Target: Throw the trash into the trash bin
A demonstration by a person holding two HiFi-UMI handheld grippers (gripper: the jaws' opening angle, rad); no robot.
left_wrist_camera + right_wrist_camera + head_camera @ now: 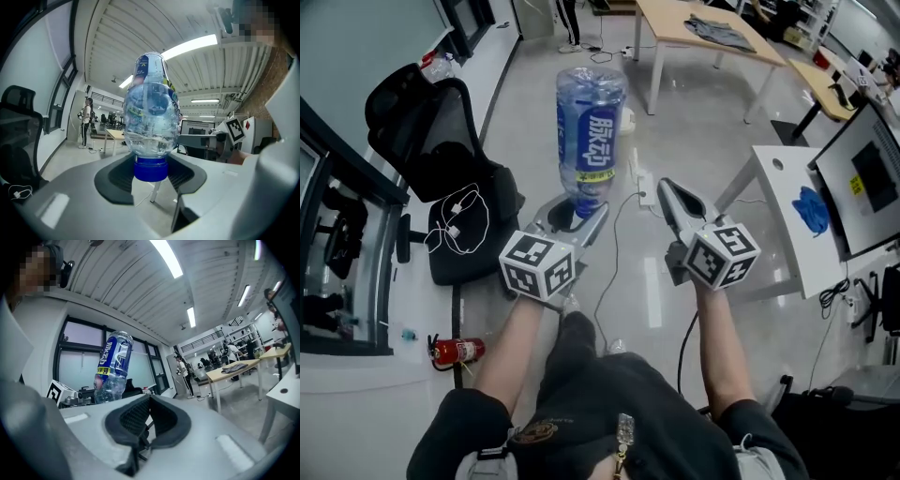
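Left gripper (151,169) around upturned bottle (151,117) neck

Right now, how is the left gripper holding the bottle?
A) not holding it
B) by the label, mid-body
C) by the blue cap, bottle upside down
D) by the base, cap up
C: in the left gripper view, the left gripper has its jaws closed on the blue cap, and the bottle stands inverted above it.

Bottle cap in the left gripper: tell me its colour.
The cap is blue, clearest in the left gripper view.
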